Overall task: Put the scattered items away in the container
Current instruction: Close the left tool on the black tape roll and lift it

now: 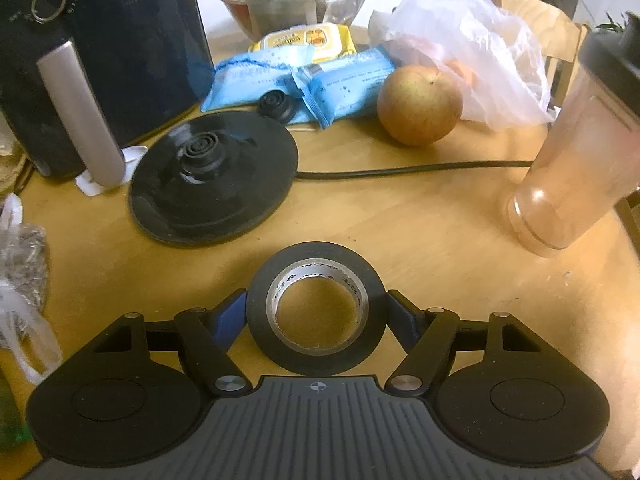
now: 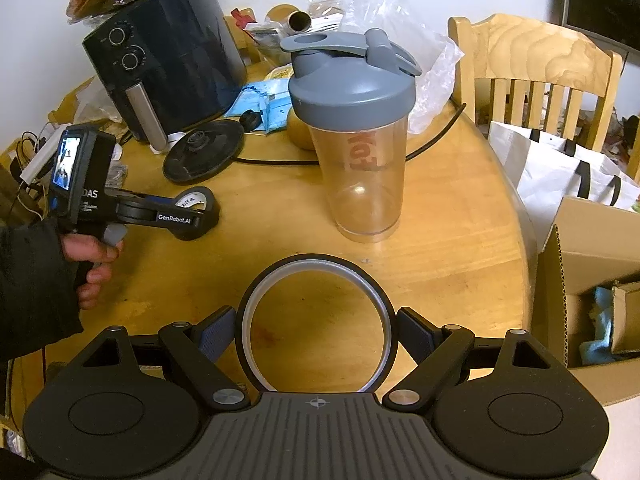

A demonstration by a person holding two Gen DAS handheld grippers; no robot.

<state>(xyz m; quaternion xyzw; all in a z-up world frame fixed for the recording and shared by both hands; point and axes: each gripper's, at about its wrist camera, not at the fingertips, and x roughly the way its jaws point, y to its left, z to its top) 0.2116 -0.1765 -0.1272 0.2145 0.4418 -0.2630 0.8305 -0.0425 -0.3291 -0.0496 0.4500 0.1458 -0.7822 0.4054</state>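
Note:
My left gripper (image 1: 316, 312) is shut on a thick black tape roll (image 1: 256, 320) with a silver core, low over the wooden table (image 1: 400, 220); it also shows in the right wrist view (image 2: 196, 204). My right gripper (image 2: 316, 328) is shut on a thin black ring of tape (image 2: 390, 344) with a grey inner rim, just above the table. A brown cardboard box (image 2: 592, 240) stands open beside the table at the right, with blue cloth inside.
A clear shaker bottle (image 2: 360, 140) with a grey lid stands mid-table. A black kettle base (image 1: 212, 184) with its cord, an air fryer (image 1: 100, 48), an apple (image 1: 420, 104), blue wipe packs (image 1: 296, 80), plastic bags and a wooden chair (image 2: 532, 68) surround it.

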